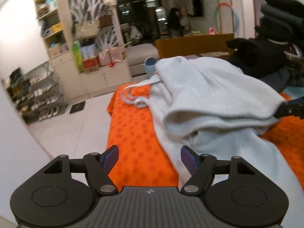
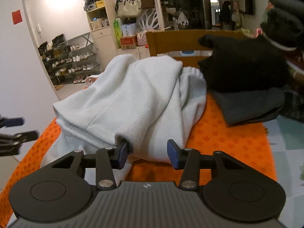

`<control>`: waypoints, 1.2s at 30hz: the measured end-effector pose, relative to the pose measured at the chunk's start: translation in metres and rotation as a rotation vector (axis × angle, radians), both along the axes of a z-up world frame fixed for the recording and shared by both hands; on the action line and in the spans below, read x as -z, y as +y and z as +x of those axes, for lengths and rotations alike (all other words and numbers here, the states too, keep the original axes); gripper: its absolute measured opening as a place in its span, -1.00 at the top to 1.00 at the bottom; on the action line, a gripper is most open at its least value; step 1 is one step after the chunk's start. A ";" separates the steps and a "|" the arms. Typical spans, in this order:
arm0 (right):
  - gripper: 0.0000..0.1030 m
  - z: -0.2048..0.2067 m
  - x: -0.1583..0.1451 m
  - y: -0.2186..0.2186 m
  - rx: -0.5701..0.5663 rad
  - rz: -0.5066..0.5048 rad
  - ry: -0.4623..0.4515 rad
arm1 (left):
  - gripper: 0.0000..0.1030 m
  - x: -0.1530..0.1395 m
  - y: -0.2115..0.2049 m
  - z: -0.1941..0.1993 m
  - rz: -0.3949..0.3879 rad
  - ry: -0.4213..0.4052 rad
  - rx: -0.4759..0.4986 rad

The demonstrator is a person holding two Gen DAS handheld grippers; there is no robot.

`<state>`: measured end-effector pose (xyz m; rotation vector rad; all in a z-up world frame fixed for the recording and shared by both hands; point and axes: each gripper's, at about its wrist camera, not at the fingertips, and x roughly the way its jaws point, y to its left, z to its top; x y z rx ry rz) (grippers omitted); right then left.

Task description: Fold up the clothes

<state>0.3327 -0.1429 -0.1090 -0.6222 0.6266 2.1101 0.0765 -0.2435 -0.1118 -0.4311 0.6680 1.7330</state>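
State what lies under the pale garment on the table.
An orange patterned cloth lies under the pale garment, showing around its edges. The part of the cloth beneath the garment is covered, so anything else there cannot be seen.

Home: shoe rack [image 2: 72,60], cluttered shelves [image 1: 51,26]

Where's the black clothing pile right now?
In the right wrist view, the black clothing pile sits far right on the orange cloth, beside the white garment.

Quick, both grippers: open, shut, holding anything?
Left gripper: open, nothing between its fingers.
Right gripper: open, garment edge lies between the fingers, not pinched.
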 end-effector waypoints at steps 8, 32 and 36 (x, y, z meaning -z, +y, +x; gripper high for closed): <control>0.47 -0.015 -0.032 0.009 -0.021 0.123 0.021 | -0.30 0.004 0.048 0.006 0.018 0.057 0.110; 0.93 -0.015 0.010 0.002 0.098 -0.056 0.165 | 0.88 -0.025 0.035 -0.060 0.085 -0.570 -0.258; 0.91 -0.009 -0.010 -0.006 0.085 0.016 0.172 | 0.88 -0.037 0.020 -0.057 0.121 -0.572 -0.259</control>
